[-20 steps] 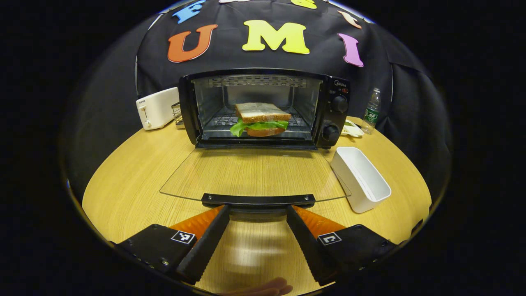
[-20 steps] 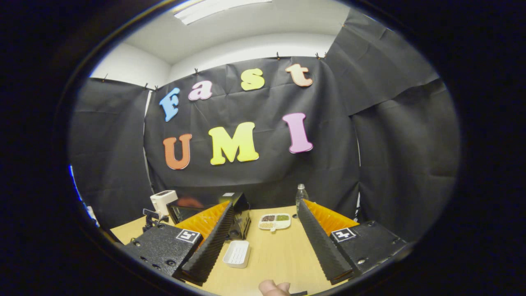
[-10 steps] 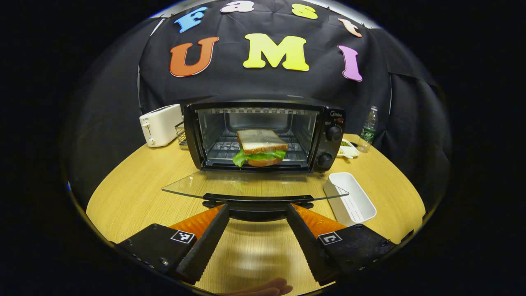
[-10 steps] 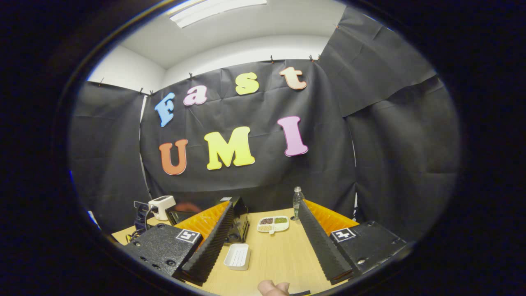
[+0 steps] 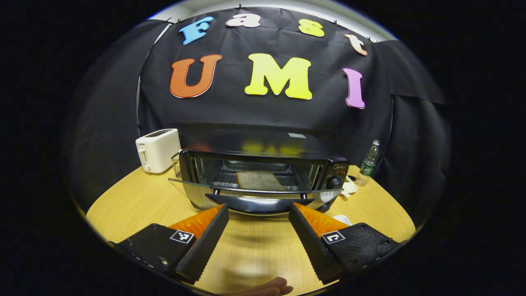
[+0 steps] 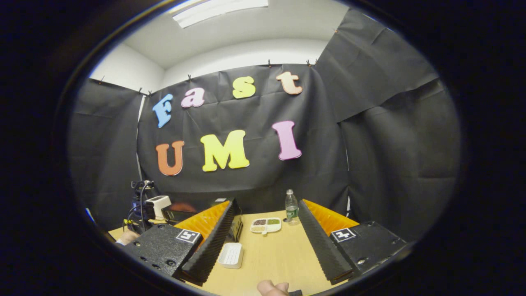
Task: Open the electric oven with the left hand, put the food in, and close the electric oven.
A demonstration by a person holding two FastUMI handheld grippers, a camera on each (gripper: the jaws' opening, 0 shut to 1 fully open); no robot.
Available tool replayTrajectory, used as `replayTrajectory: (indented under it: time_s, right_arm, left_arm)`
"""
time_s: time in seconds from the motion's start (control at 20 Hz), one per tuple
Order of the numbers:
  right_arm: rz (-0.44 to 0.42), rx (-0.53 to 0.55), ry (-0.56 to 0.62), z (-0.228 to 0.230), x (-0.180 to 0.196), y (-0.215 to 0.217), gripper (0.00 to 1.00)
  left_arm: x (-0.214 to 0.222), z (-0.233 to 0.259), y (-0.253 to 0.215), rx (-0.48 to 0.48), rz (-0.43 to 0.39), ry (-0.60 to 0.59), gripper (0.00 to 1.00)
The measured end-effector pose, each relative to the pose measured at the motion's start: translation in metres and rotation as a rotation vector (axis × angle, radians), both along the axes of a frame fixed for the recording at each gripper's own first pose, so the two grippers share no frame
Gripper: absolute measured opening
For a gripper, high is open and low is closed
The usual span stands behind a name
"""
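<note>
Left gripper (image 5: 258, 213), fingers spread, sits under the door handle (image 5: 258, 202) at 12 o'clock; push up squarely until the glass door (image 5: 246, 187) seats.

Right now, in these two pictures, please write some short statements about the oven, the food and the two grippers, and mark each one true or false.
1. The sandwich lies inside the oven. True.
2. The glass door is fully shut. False: it is tilted partway up, and the gap at its top is open.
3. The left gripper is shut on the door handle. False: its fingers are spread apart, under the handle.
4. The right gripper is open and holds nothing. True.
5. A white toaster stands beside the oven. True.
6. The water bottle lies on its side. False: it stands upright.
</note>
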State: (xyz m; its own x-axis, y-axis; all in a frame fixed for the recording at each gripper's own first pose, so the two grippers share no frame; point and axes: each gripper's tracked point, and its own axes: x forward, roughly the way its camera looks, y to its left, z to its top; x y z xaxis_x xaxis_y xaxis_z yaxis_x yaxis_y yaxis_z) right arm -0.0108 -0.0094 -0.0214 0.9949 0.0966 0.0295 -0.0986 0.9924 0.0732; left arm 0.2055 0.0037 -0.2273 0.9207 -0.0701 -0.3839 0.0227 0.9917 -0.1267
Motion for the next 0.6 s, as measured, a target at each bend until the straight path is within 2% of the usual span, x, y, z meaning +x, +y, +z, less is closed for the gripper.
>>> replayTrajectory:
  time_s: [0.05, 0.2, 0.25, 0.3, 0.45, 0.6]
  right_arm:
    - [-0.011, -0.004, -0.005, 0.002, -0.002, -0.004, 0.96]
    - [-0.042, -0.010, 0.000, -0.001, -0.005, -0.014, 0.96]
    - [-0.044, -0.009, 0.008, -0.004, -0.007, -0.015, 0.96]
    - [-0.046, -0.008, 0.014, -0.007, -0.009, -0.017, 0.96]
    - [-0.052, -0.003, 0.020, -0.006, -0.010, -0.021, 0.96]
    - [-0.045, 0.004, 0.021, -0.007, -0.011, -0.018, 0.96]
  left_arm:
    - [0.008, 0.000, 0.000, -0.012, -0.001, -0.006, 0.96]
    - [0.042, -0.011, 0.013, -0.028, 0.027, 0.008, 0.96]
    - [0.050, -0.015, 0.020, -0.039, 0.047, 0.016, 0.86]
    - [0.052, -0.019, 0.020, -0.058, 0.051, 0.030, 0.95]
    - [0.041, -0.010, 0.018, -0.099, 0.043, 0.008, 0.94]
    - [0.020, 0.006, 0.021, -0.090, 0.037, -0.025, 0.94]
